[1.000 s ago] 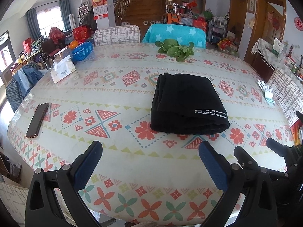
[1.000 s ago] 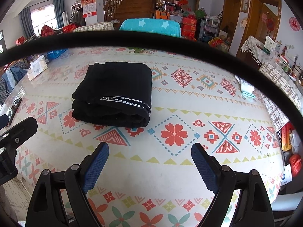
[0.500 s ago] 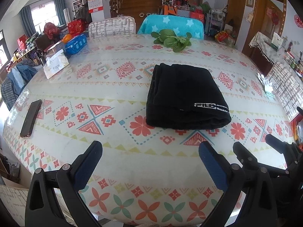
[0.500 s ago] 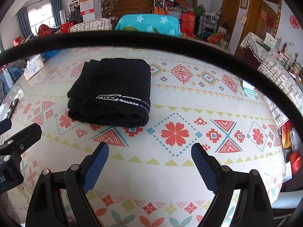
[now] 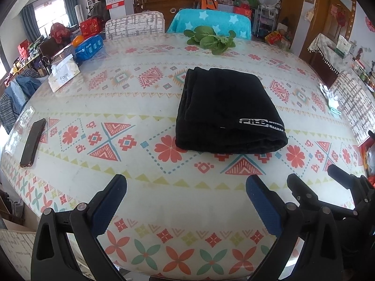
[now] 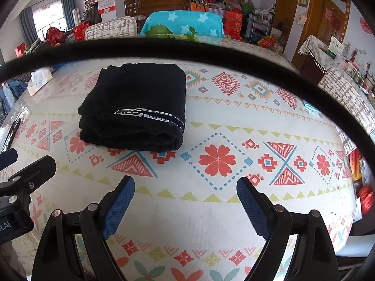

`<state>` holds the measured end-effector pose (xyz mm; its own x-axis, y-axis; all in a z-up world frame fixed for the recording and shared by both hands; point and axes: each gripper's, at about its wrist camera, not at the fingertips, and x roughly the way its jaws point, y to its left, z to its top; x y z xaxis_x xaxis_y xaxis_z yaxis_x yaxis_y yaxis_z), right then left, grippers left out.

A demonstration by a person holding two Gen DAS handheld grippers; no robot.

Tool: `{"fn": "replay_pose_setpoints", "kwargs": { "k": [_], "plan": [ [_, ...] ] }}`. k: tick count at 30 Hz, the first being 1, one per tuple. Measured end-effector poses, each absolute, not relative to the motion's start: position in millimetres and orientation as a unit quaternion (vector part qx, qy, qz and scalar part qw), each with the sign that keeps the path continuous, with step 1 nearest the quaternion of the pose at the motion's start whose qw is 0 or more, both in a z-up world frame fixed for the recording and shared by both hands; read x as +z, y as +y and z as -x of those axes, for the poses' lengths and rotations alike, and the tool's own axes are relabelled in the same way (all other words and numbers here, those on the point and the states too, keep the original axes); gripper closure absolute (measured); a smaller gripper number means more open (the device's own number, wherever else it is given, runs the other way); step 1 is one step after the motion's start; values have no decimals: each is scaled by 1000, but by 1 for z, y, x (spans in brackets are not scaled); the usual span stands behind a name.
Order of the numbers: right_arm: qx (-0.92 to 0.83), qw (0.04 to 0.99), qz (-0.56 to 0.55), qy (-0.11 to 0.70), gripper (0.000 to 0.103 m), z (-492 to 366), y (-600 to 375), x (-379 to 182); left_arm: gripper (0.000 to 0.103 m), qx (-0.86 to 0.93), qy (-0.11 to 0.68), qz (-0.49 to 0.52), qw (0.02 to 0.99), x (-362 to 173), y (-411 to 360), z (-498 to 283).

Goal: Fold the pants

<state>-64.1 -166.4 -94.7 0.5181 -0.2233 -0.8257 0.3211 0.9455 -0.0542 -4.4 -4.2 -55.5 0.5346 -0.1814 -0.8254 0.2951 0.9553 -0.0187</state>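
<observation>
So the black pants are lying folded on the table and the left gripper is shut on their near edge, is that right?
Not quite: the left gripper is open and short of the black pants, touching nothing, as the left wrist view shows. The pants do lie folded on the table.

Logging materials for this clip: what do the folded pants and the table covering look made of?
Pants: soft matte black knit, perhaps fleece or jersey; thick rounded folds, printed white logo band. Table covering: likely glossy plastic or vinyl over a printed pattern; it reflects window light near the phone.
</observation>
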Motion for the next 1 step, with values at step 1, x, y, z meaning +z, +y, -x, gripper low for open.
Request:
{"fn": "replay_pose_setpoints", "kwargs": {
  "k": [1],
  "plan": [
    [-157, 870, -53, 465, 11, 64, -167, -95, 2, -138, 464, -61, 873, -56, -5, 4]
  ]
}}
